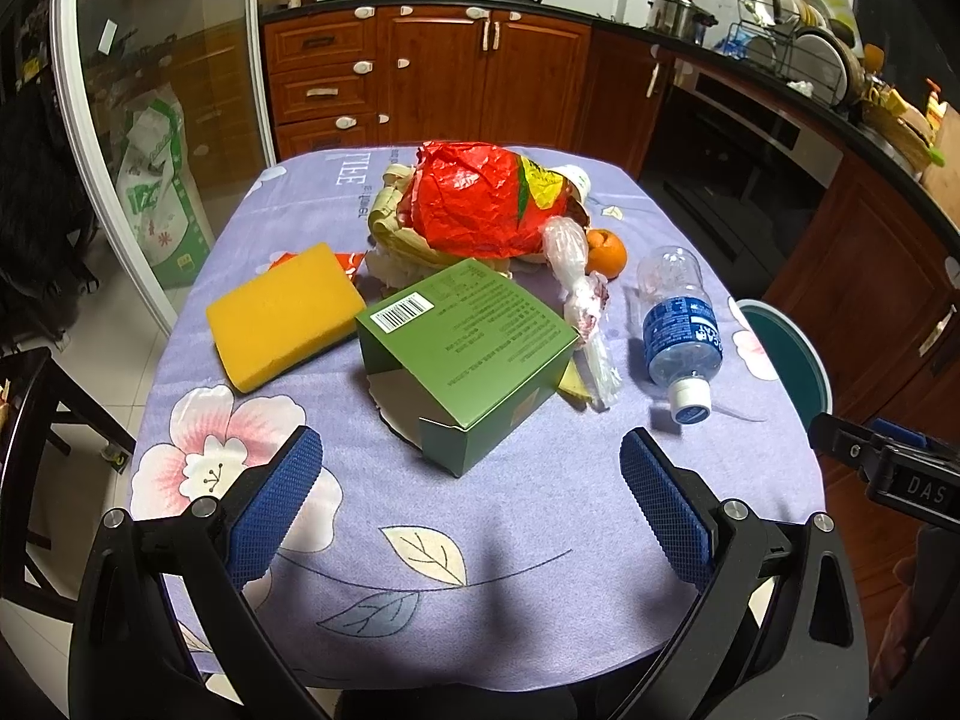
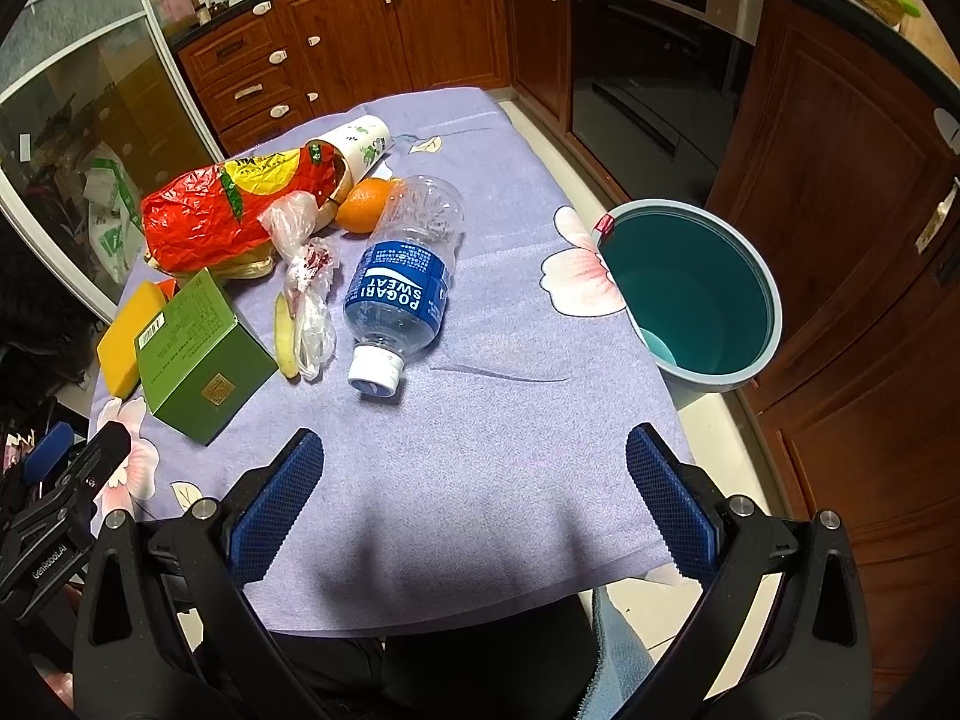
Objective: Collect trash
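Observation:
Trash lies on a purple flowered tablecloth (image 1: 510, 510): a green carton (image 1: 468, 354) (image 2: 198, 354), a yellow sponge (image 1: 282, 315) (image 2: 129, 336), a crumpled red bag (image 1: 474, 207) (image 2: 210, 216), a clear plastic wrapper (image 1: 579, 294) (image 2: 306, 294), an empty blue-labelled bottle (image 1: 678, 330) (image 2: 402, 282) on its side, and an orange (image 1: 606, 252) (image 2: 363, 204). A teal bin (image 2: 690, 294) (image 1: 786, 348) stands beside the table's right edge. My left gripper (image 1: 471, 504) is open, just short of the carton. My right gripper (image 2: 474, 504) is open, short of the bottle.
A paper cup (image 2: 363, 147) lies behind the red bag. Wooden kitchen cabinets (image 1: 432, 72) and an oven (image 2: 648, 66) line the far and right walls. A glass door (image 1: 162, 120) stands at the left, a dark chair (image 1: 30, 450) by the table's left.

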`<action>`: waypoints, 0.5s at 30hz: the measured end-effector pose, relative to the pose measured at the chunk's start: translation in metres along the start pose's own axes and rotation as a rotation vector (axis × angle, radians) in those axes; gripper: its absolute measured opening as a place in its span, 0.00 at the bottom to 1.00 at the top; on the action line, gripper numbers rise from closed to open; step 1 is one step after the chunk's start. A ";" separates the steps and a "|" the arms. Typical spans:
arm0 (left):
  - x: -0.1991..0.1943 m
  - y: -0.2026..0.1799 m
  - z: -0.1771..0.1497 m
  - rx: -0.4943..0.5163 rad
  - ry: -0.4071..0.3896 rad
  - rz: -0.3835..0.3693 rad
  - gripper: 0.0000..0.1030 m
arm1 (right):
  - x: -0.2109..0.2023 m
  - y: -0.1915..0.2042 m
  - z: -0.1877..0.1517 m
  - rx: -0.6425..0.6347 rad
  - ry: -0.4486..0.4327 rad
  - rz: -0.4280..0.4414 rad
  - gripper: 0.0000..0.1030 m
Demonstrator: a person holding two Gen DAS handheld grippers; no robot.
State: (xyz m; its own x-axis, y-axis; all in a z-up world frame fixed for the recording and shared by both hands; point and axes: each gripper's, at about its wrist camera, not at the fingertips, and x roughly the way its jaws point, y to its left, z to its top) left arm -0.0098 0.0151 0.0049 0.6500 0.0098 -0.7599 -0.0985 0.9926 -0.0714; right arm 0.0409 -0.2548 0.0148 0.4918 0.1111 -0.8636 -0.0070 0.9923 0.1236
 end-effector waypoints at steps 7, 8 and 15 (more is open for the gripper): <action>0.004 0.001 -0.001 -0.003 0.007 -0.004 0.96 | 0.003 0.001 0.001 -0.001 0.011 -0.005 0.94; 0.005 0.001 -0.002 -0.005 0.008 -0.006 0.96 | 0.004 0.001 0.000 -0.001 0.013 -0.006 0.94; 0.024 0.020 -0.002 -0.028 0.033 -0.038 0.96 | 0.012 -0.001 0.002 0.001 0.039 -0.012 0.94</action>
State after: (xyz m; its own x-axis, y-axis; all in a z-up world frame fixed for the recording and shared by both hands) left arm 0.0022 0.0354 -0.0163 0.6285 -0.0318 -0.7772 -0.0960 0.9883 -0.1181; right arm 0.0489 -0.2550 0.0052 0.4571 0.1016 -0.8836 -0.0009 0.9935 0.1138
